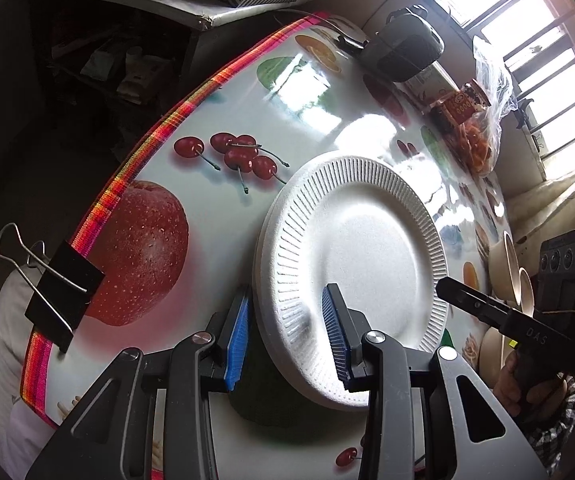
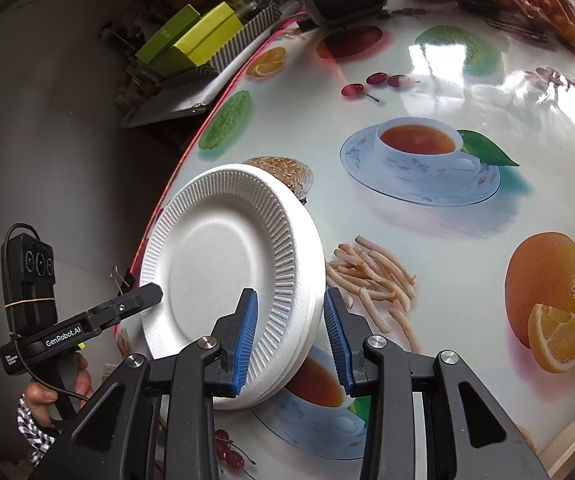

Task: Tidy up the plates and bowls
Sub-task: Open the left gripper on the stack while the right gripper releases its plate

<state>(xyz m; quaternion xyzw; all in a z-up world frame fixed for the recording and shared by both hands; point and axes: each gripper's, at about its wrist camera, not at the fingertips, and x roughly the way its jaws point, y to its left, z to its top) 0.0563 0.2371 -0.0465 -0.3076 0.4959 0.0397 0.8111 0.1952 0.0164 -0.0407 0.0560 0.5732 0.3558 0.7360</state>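
A stack of white foam plates [image 1: 359, 264] with ribbed rims is held tilted over the fruit-print table; it also shows in the right wrist view [image 2: 223, 276]. My left gripper [image 1: 285, 336] is open, its blue pads either side of the stack's near rim with gaps. My right gripper [image 2: 289, 340] is open too, straddling the opposite rim. Each gripper shows in the other's view, the right one [image 1: 447, 286] and the left one [image 2: 153, 292], tips at the plate edge. Beige bowls [image 1: 507, 268] stand at the right edge of the table.
The table edge with its pink striped band [image 1: 127, 176] runs along the left, with a black binder clip [image 1: 63, 292] on it. A dark grey device [image 1: 405, 46], snack packets [image 1: 463, 104] and a plastic bag [image 1: 487, 120] lie at the far side. A shelf with green boxes [image 2: 191, 40] stands beyond the table.
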